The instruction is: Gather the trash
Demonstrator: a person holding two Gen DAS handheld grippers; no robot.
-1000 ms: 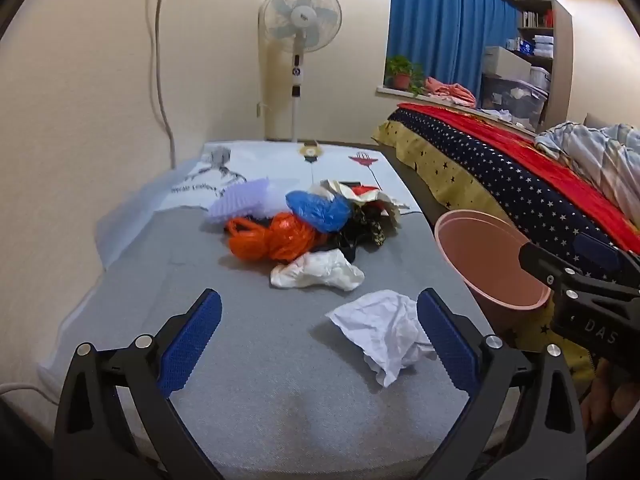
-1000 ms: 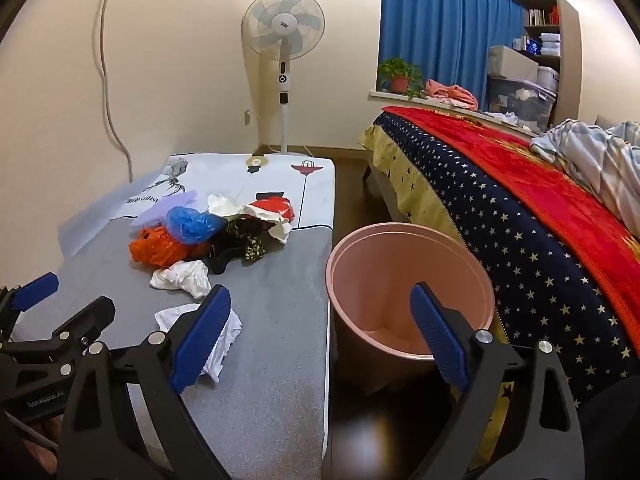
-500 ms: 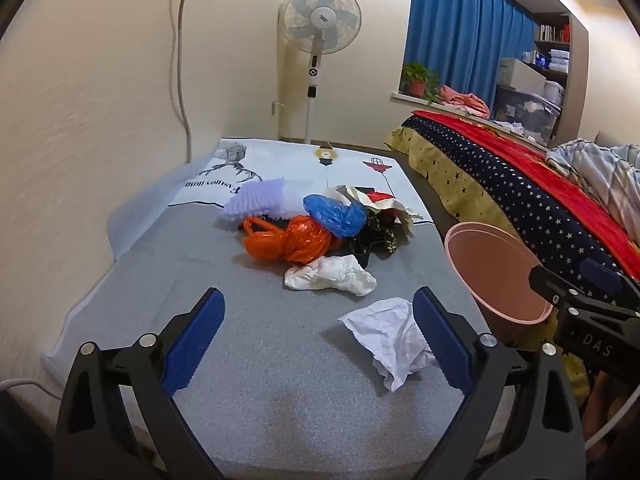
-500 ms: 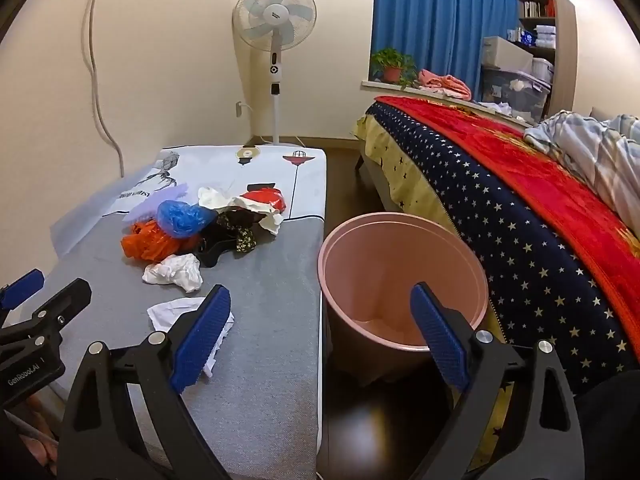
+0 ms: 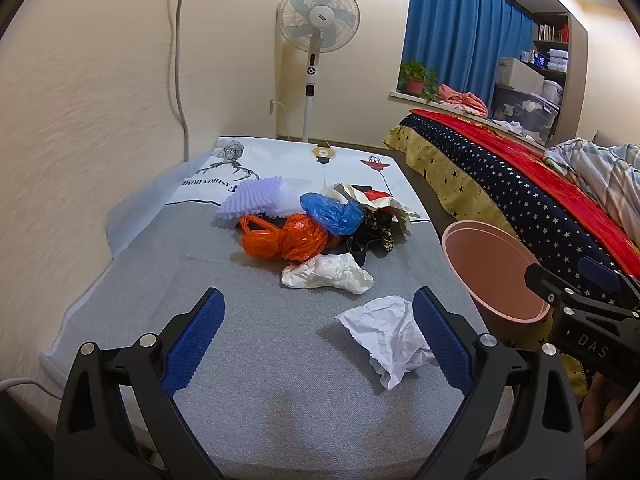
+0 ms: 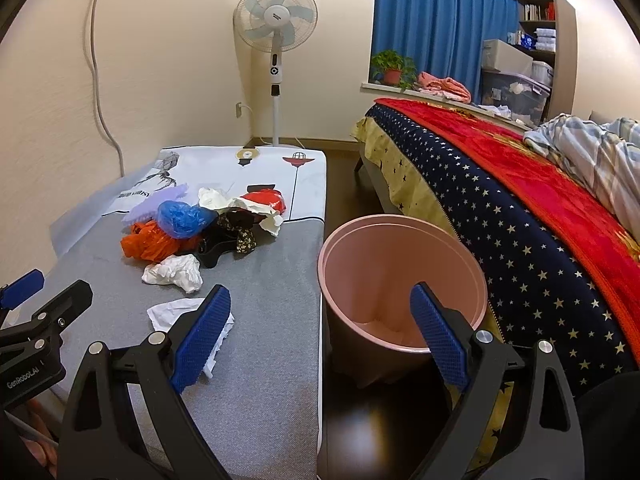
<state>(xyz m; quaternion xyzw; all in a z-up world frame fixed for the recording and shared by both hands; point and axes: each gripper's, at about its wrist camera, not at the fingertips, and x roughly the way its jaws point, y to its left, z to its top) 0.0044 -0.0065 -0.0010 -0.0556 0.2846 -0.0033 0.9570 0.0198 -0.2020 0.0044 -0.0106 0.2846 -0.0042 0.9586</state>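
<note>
A pile of trash lies on the grey low table (image 5: 248, 344): a crumpled white paper (image 5: 390, 334) nearest, a white wad (image 5: 328, 274), an orange plastic bag (image 5: 286, 238), a blue bag (image 5: 334, 210), and dark and red wrappers behind. A pink bin (image 6: 400, 276) stands on the floor right of the table; it also shows in the left wrist view (image 5: 492, 268). My left gripper (image 5: 318, 340) is open and empty above the table's near end, the white paper by its right finger. My right gripper (image 6: 320, 336) is open and empty, above the gap between table and bin.
A bed with a starred blue and red cover (image 6: 520, 208) runs along the right. A standing fan (image 6: 276, 32) is at the far wall. A wall with a hanging cable (image 5: 180, 60) borders the table's left side. Dark floor (image 6: 368, 424) lies below the bin.
Both grippers have risen and drawn back slightly; the views shifted a little. Nothing on the table has moved.
</note>
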